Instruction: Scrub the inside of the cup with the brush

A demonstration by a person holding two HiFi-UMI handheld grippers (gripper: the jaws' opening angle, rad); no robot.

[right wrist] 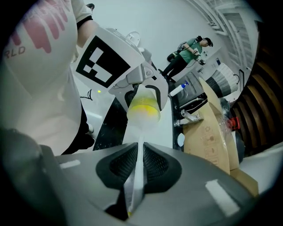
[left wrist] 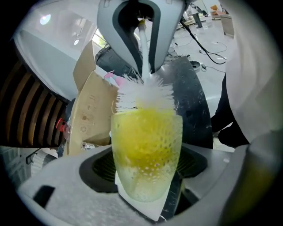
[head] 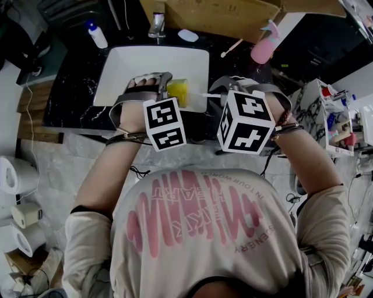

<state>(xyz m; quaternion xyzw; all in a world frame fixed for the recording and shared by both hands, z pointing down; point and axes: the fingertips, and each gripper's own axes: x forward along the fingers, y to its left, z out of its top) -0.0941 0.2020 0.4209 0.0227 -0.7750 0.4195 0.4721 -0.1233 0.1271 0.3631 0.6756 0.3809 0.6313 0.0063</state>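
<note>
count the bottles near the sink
2. A white bottle with a blue cap stands by the far-left corner of the sink; a pink spray bottle stands off its far-right corner. More may be hidden from view.

A black marbled tabletop (head: 67, 93) carries a white rectangular sink (head: 122, 64), with a chrome faucet (head: 156, 24) at its far edge. Left of the faucet stands a white bottle with a blue cap (head: 97, 35). To the right, a pink spray bottle (head: 263, 46) sits near a big cardboard box (head: 221, 16). The floor (head: 64, 169) is pale and veined, with a dark cable (head: 140, 173) on it. White rolls (head: 13, 174) sit at the left and a cluttered white rack (head: 323, 116) at the right. The light is even and cool.
</note>
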